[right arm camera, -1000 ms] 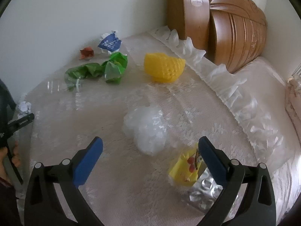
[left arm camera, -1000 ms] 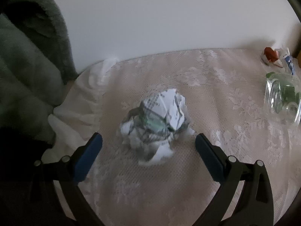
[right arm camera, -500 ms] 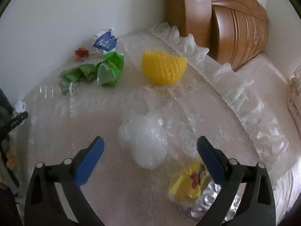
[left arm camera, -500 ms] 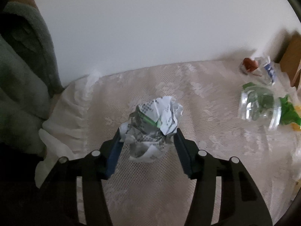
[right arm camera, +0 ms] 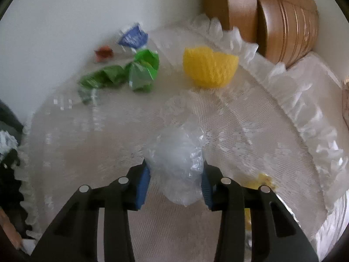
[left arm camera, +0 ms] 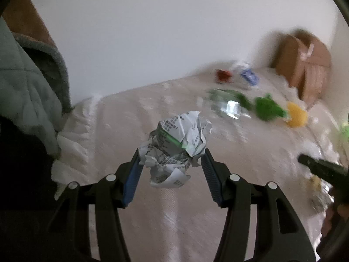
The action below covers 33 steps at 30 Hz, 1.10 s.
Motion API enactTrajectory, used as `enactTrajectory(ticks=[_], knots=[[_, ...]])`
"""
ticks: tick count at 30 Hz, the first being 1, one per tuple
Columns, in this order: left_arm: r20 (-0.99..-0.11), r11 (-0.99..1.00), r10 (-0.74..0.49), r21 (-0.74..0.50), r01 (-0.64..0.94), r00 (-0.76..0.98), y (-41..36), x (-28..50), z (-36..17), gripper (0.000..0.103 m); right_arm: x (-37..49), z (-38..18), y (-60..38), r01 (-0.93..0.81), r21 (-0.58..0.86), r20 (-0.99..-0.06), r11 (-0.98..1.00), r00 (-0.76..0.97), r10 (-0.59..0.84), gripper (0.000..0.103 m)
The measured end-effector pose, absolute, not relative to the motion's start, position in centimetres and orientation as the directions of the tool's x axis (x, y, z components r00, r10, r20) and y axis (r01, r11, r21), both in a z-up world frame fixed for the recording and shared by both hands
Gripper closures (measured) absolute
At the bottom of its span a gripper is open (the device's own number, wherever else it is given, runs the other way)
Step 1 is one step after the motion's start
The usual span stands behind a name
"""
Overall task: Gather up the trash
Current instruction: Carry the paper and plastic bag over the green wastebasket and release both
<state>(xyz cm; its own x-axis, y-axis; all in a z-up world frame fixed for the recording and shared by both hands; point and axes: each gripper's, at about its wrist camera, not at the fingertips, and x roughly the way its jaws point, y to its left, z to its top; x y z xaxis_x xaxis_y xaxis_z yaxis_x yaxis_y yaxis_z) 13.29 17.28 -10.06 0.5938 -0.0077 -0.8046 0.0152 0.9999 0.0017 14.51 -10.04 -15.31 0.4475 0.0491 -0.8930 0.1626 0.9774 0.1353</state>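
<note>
The bed (right arm camera: 91, 144), under a pale lace cover with a frilled edge, fills both views; a wooden headboard (right arm camera: 283, 21) stands at about one o'clock in the right wrist view. A grey-green blanket (left arm camera: 24, 91) hangs at nine o'clock in the left wrist view.

Loose trash lies toward the wall in the right wrist view: a yellow mesh wrap (right arm camera: 209, 65) at twelve to one o'clock, crumpled green wrappers (right arm camera: 122, 74) at eleven, a blue packet (right arm camera: 133, 36) and a small red scrap (right arm camera: 103, 53) beyond them. A yellow snack wrapper (right arm camera: 261, 182) peeks out at four o'clock, partly hidden by the tool's frame.

A second ago both tools stood wide around their targets. Now the left tool (left arm camera: 172, 168) is narrowed onto the crumpled paper ball (left arm camera: 178, 146), its blue pads pressing both sides, and the ball has come up off the bed, with the cover well below it. The right tool (right arm camera: 175, 181) has just been closing and now pinches the clear plastic bag (right arm camera: 176, 163), which seems to be resting on the bed.

So two pieces look secured. I would judge the next move is lifting the bag and carrying both to a bin, which is not in view. The flimsy bag may slip.
</note>
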Motion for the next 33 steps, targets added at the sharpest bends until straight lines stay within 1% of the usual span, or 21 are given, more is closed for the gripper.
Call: enactTrajectory(ticks=[4,7,12,15,17,22,29,33], knots=[[-0.807,0.994,-0.07,-0.008,0.107,0.586,13.4,10.1,-9.1,0.05,10.7,-12.7,-11.2,0.147,0.161,-0.862,0.976,0.502,0.067,0.062],[-0.814,0.982,-0.124,-0.017,0.189,0.568,9.9,7.6,-8.4,0.05,7.8,-11.3,-12.1,0.139,0.153,-0.852,0.978,0.521,0.06,0.062],[-0.815,0.931,-0.238,-0.037,0.362,0.528,3.2,3.1,-7.8,0.05,0.1,-10.3,-15.0,0.193,0.088,-0.85,0.977,0.526,-0.027,0.062],[-0.819,0.883,-0.313,-0.064,0.466,0.481,-0.8,0.4,-8.0,0.05,-4.9,-11.1,-17.8,0.267,0.096,-0.868,0.959,0.495,-0.051,0.062],[-0.821,0.844,-0.355,-0.076,0.531,0.447,-3.4,-1.3,-8.1,0.05,-8.3,-11.8,-20.2,0.329,0.075,-0.883,0.941,0.461,-0.091,0.062],[-0.821,0.744,-0.418,-0.065,0.665,0.388,-9.1,-5.1,-8.2,0.049,-14.0,-13.3,-24.9,0.466,0.042,-0.905,0.884,0.392,-0.164,0.062],[-0.819,0.652,-0.452,-0.034,0.758,0.352,-13.8,-8.7,-7.9,0.049,-20.6,-15.7,-31.3,0.655,0.026,-0.91,0.755,0.329,-0.253,0.06],[-0.818,0.632,-0.457,-0.024,0.774,0.348,-15.1,-9.7,-7.9,0.049,-23.4,-20.4,-35.8,0.757,0.01,-0.929,0.653,0.249,-0.275,0.06]])
